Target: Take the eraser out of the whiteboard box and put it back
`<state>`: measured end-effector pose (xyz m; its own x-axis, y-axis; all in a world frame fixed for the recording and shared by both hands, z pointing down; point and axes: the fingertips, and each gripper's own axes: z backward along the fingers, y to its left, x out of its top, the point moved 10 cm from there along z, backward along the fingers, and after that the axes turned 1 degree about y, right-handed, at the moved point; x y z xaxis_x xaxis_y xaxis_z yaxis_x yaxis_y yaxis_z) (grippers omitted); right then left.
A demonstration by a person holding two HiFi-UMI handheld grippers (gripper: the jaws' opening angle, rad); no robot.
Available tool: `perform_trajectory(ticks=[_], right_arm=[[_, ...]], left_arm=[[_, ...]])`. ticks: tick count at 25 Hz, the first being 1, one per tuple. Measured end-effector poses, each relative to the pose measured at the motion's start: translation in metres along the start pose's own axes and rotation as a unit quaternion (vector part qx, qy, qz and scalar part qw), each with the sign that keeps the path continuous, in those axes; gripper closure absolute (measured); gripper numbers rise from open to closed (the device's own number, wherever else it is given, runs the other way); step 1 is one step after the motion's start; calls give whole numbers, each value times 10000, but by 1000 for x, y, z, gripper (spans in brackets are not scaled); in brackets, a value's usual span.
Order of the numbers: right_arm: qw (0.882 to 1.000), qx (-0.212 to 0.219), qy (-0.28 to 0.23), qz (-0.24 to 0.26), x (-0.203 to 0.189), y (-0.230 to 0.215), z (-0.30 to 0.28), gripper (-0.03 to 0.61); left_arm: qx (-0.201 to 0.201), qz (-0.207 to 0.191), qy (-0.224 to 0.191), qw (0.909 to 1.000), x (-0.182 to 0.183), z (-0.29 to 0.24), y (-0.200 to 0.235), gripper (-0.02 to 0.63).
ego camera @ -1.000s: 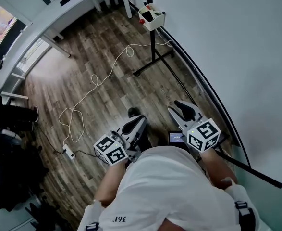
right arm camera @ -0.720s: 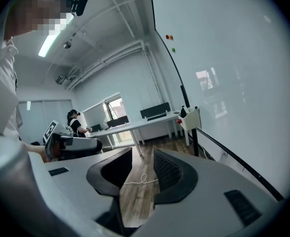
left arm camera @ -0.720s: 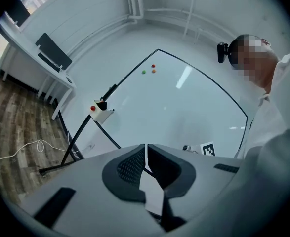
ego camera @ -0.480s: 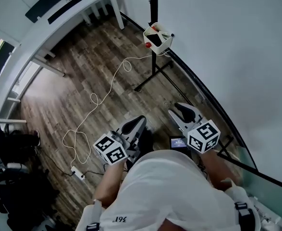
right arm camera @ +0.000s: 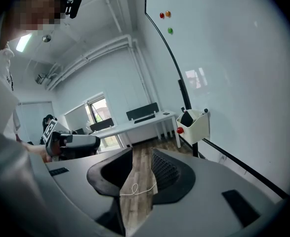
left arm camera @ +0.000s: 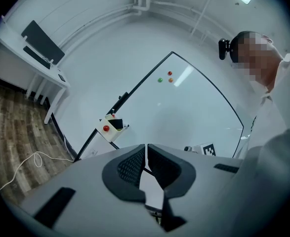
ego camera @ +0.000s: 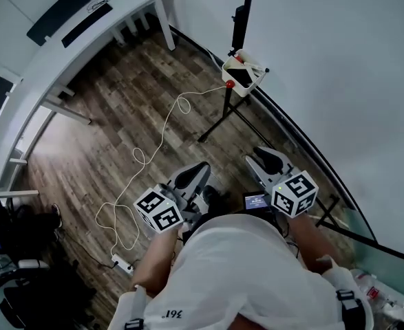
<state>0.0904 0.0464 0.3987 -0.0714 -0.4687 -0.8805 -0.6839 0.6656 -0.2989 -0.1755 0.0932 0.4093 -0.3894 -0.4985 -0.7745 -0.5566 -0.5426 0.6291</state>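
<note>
Wood floor point(ego camera: 119, 115) beside a whiteboard point(ego camera: 339, 81). Head view: the whiteboard box point(ego camera: 245, 74) holds the eraser point(ego camera: 240, 77). Left gripper view: left gripper point(left arm camera: 146, 152) closed, empty, well short of the box. Right gripper view: right gripper point(right arm camera: 142, 154) half apart, empty, equally short.

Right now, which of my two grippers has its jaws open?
The right gripper: its jaws stand apart with nothing held between them, whereas the left gripper has its jaws closed together.
</note>
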Motion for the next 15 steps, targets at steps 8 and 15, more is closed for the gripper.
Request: perform_trajectory(ticks=[8,15], right_arm=[[9998,-212,-16,-37,7,12,-24,445],[9995,-286,69,-79,5,9,-29,446]], left_arm=[[-145,-101,88,9998,23,4,24,611],[-150,-56,132,9998,23,-2,31,574]])
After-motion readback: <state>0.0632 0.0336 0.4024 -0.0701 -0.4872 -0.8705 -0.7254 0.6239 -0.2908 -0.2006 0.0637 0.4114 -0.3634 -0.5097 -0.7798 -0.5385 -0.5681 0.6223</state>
